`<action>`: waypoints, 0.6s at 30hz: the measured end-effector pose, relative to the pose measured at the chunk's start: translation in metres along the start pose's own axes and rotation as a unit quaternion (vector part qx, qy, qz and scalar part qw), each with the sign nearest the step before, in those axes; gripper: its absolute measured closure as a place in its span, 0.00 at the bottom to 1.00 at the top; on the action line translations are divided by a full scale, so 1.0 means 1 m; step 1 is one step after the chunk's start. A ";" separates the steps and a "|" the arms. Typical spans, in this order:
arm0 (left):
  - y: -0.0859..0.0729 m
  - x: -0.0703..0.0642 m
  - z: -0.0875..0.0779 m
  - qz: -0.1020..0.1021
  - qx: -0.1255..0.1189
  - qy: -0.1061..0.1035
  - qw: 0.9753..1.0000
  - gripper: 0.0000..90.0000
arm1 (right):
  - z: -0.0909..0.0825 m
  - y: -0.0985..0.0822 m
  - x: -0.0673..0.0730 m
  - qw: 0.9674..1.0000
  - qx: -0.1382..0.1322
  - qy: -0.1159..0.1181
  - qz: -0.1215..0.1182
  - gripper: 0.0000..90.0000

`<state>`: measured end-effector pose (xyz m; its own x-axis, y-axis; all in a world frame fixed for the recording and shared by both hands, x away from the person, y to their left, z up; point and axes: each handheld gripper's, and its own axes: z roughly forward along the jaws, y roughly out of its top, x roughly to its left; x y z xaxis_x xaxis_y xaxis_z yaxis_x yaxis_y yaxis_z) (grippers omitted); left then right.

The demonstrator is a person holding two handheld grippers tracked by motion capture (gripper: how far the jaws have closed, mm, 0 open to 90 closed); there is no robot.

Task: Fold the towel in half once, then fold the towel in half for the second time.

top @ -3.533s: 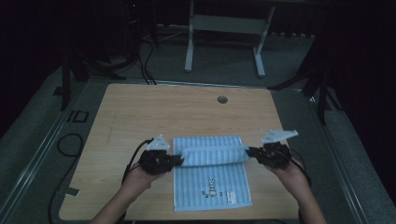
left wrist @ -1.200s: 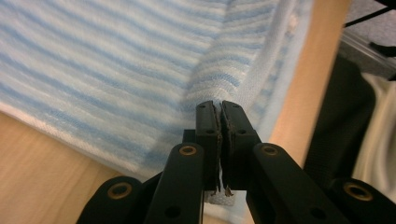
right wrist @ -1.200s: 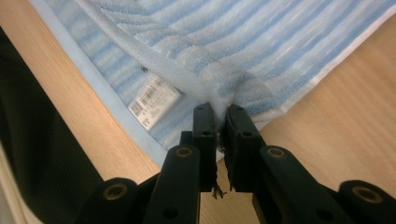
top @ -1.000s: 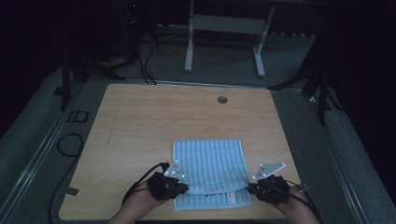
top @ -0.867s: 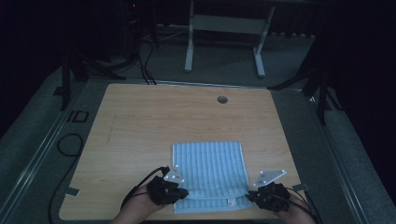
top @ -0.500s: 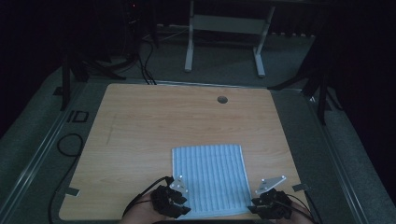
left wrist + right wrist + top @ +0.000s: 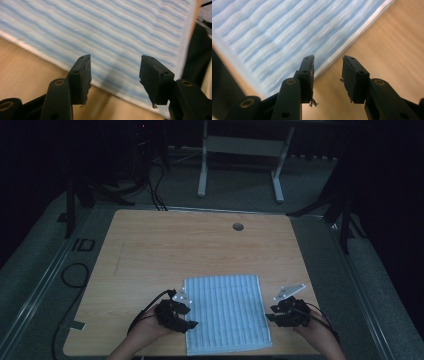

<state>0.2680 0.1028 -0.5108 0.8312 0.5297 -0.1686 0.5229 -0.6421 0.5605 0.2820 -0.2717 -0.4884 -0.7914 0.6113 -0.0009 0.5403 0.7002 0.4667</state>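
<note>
We start with the wooden table (image 7: 165,250), bare apart from a small round grommet hole (image 7: 238,226) near its far edge; on its near half lies the blue-and-white striped towel (image 7: 225,312), folded into a flat rectangle whose near edge sits close to the table's front edge. By our reading the fold is done and the cloth set down; what may remain is another fold or simply pulling the hands clear. Our left gripper (image 7: 186,316) rests at the towel's left edge and our right gripper (image 7: 270,312) just off its right edge; in the gripper views both pairs of jaws stand apart with nothing between them, the cloth lying beneath and beyond, and both have just been opening. A few seconds earlier the towel lay longer, with a printed end showing toward us, and the grippers held its far corners; a second ago they were pinched on the near corners, and the towel has slid slightly nearer since.
</note>
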 end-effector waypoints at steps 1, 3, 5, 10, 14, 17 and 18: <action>0.000 0.005 0.000 -0.003 -0.001 0.003 1.000 0.48 | 0.002 0.003 -0.003 1.000 0.000 -0.002 0.001 0.68; 0.001 0.012 0.002 -0.009 -0.001 0.004 1.000 0.48 | 0.004 0.010 -0.009 1.000 -0.001 -0.002 0.001 0.68; 0.002 0.021 0.003 -0.016 0.002 0.012 1.000 0.48 | 0.005 0.017 -0.016 1.000 -0.004 -0.009 0.003 0.67; 0.008 0.040 0.003 -0.026 -0.014 0.024 0.999 0.48 | 0.005 0.030 -0.030 1.000 -0.016 -0.018 0.014 0.65; 0.014 0.055 0.000 -0.038 -0.029 0.036 0.998 0.48 | 0.005 0.043 -0.038 0.999 -0.024 -0.025 0.011 0.64; 0.019 0.067 -0.002 -0.047 -0.034 0.043 0.997 0.48 | 0.005 0.054 -0.044 0.999 -0.026 -0.029 0.013 0.63; 0.021 0.070 -0.002 -0.049 -0.036 0.046 0.997 0.48 | 0.005 0.057 -0.046 0.999 -0.028 -0.029 0.009 0.63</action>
<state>0.3368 0.1278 -0.5090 0.7546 0.6381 -0.1530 0.5830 -0.5449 0.6027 0.3508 -0.2586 -0.4663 -0.7631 0.6448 -0.0433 0.5357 0.6685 0.5159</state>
